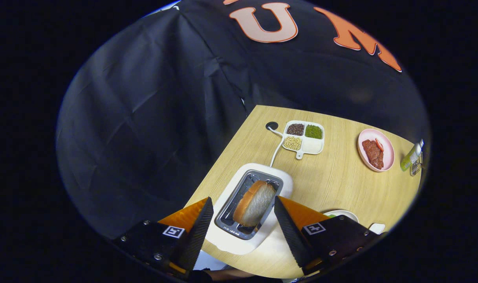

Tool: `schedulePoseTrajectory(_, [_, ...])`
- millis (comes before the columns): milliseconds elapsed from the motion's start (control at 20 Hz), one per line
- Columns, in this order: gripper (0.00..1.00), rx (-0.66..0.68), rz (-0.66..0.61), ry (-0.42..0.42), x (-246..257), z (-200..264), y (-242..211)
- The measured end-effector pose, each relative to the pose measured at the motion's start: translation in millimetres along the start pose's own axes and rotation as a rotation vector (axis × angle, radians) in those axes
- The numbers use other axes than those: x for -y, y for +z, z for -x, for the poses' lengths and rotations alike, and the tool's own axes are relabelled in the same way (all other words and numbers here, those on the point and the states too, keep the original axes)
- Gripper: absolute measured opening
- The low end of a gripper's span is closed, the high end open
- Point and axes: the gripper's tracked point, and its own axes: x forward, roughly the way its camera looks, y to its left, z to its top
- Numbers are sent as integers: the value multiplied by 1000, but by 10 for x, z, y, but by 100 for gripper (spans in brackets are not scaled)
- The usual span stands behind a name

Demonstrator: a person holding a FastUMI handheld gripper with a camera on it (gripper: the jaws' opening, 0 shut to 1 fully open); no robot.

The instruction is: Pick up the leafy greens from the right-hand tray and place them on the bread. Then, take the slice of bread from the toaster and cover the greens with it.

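Your claw (243, 214) is spread wide, its two black ribbed fingers (201, 232) standing apart on either side of the white toaster (233, 241) and touching nothing. The toaster rests on the light wood-grain worktop (333, 184), with its white cord (277, 147) running away to a round black port (271, 125). The slice of bread with a tan crust (254, 203) stands upright in the toaster's metal slot, between the fingertips and just ahead of them. Beyond the toaster lies a white four-compartment tray (304, 137) holding dark brown, green and pale yellow beans, one compartment bare. Further right, a round pink plate (376, 149) carries a piece of reddish-brown meat (373, 153). Just behind the right finger you see the rim of a white dish (343, 213) with a hint of green; what it holds cannot be made out.
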Motion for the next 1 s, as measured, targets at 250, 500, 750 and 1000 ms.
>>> schedulePoseTrajectory(250, [88, -50, -13, -34, 69, -218, -64])
schedulePoseTrajectory(500, [70, -87, -68, -32, 140, -393, -236])
schedulePoseTrajectory(750, [22, -46, -134, -55, 278, -287, -129])
schedulePoseTrajectory(1000, [13, 45, -148, -2, 212, 4, -8])
